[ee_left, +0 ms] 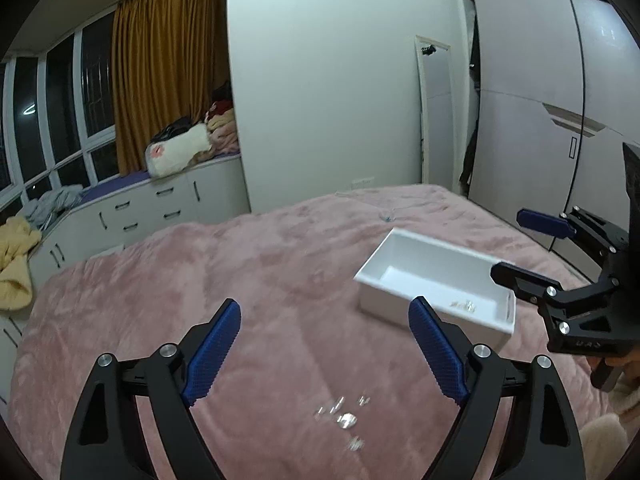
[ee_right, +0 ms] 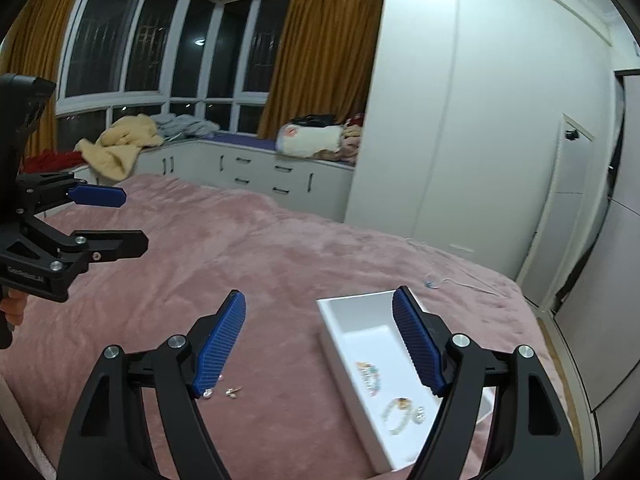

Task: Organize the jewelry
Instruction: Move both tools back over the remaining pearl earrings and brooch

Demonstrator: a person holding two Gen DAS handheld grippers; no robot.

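A white open box lies on the pink bed cover; it also shows in the right wrist view. Inside it lie a beaded bracelet, a second bracelet and small pieces. Several small silvery jewelry pieces lie loose on the cover, below and between my left gripper's open fingers; a few also show in the right wrist view. My left gripper is open and empty above them. My right gripper is open and empty over the box's near side.
The pink bed cover fills the foreground. White drawers with piled clothes run under the windows. A white wardrobe and a leaning mirror stand beyond the bed. A small bluish item lies near the far edge.
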